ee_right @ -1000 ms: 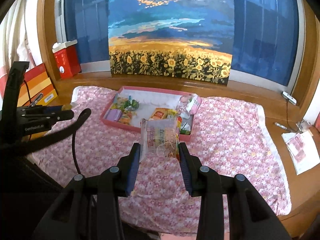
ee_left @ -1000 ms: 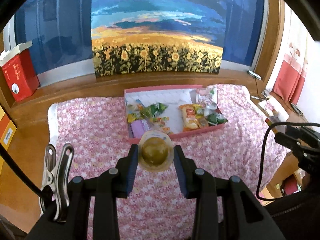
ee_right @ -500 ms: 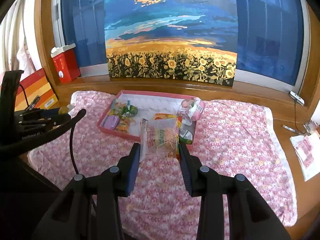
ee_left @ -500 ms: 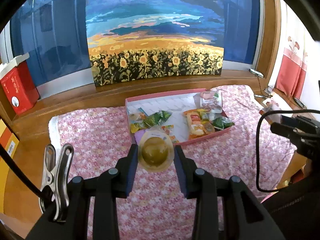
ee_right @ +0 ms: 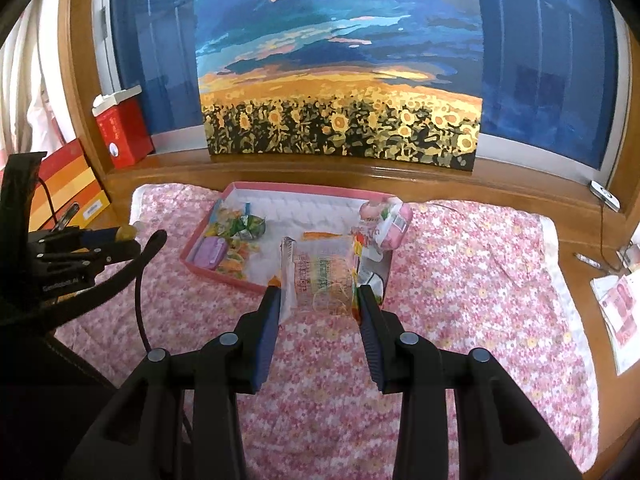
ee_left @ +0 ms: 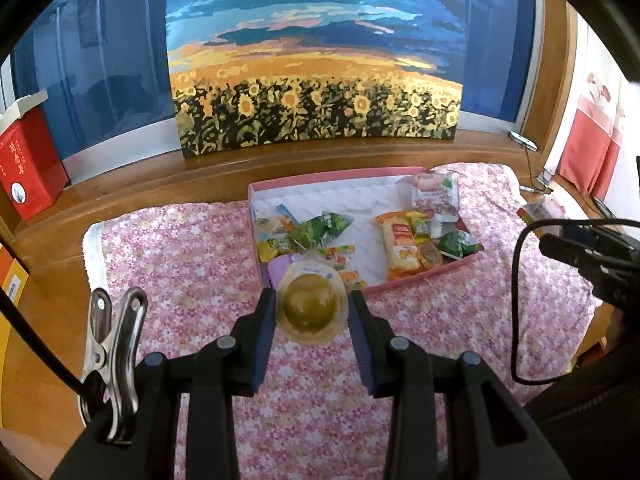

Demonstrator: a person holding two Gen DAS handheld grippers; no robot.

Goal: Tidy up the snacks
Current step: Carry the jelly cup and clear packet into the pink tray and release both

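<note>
Pink tray (ee_left: 256, 196) rim ahead, left gripper (ee_left: 311, 312) jaws pinching jelly cup (ee_left: 311, 307), right gripper (ee_right: 319, 300) jaws pinching clear packet (ee_right: 320, 276)

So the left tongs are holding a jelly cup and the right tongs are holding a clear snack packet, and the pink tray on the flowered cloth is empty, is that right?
Not quite. The pink tray is not empty: the left wrist view shows several snack packets already lying in it. The rest holds: the left tongs grip the jelly cup, the right tongs grip the clear snack packet, and the tray sits on the flowered cloth.
</note>
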